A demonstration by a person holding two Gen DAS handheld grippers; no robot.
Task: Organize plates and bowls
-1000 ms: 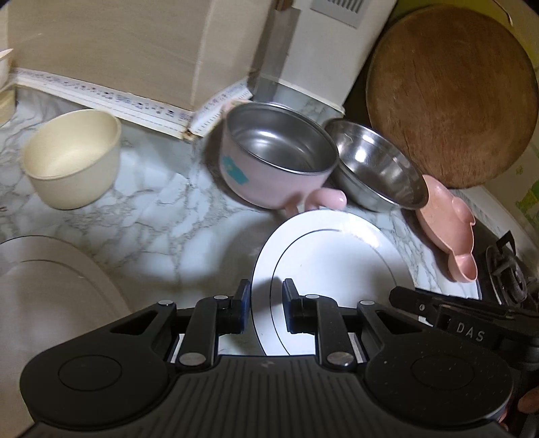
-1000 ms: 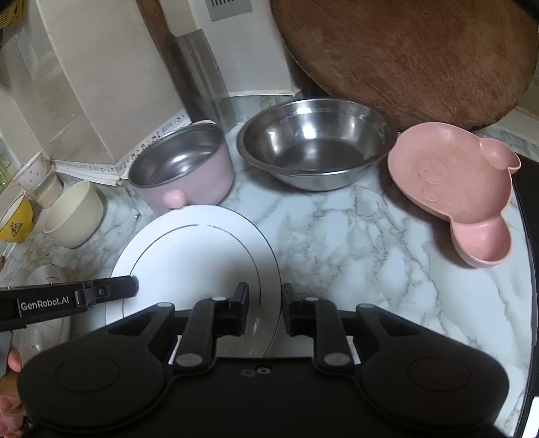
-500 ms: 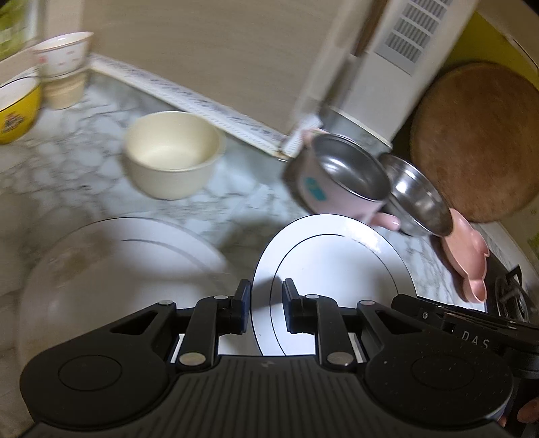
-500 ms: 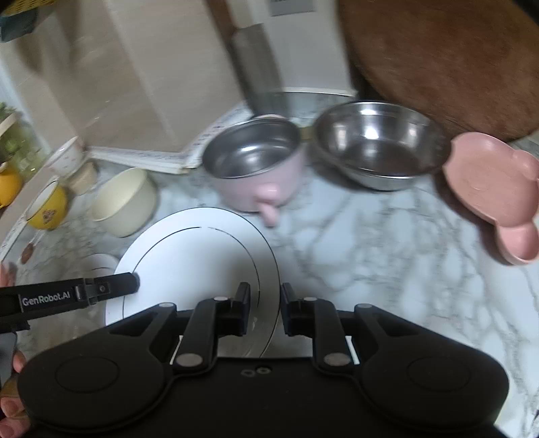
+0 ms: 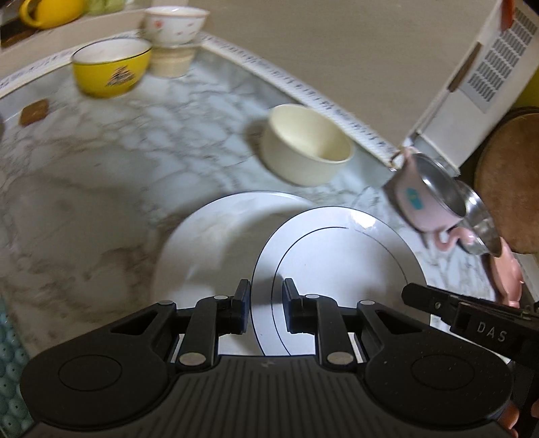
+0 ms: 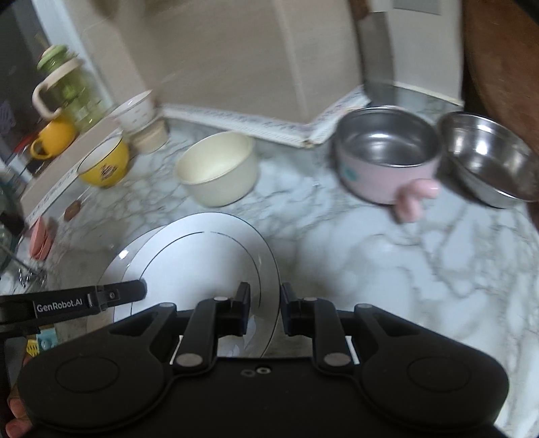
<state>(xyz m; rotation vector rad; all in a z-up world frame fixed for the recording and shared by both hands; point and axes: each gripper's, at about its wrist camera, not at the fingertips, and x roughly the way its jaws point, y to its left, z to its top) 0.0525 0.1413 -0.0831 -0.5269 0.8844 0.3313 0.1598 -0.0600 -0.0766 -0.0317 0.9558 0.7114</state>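
Observation:
I carry a white plate with a thin black ring between both grippers, just above the marble counter. My left gripper is shut on the plate's left rim, and my right gripper is shut on its right rim. Each gripper's finger shows at the other view's edge. A larger white plate lies on the counter, partly under the held plate's left side. Behind stand a cream bowl, a yellow bowl, a pink steel-lined bowl and a steel bowl.
A floral bowl sits stacked on a beige one at the back left. A pink animal-shaped dish lies at the far right beside a round wooden board. A green jar and yellow mug stand on a ledge.
Both grippers have swept left with the ringed plate held between them. The larger white plate has come under it, and the yellow and floral bowls have entered view. Both grips are unchanged.

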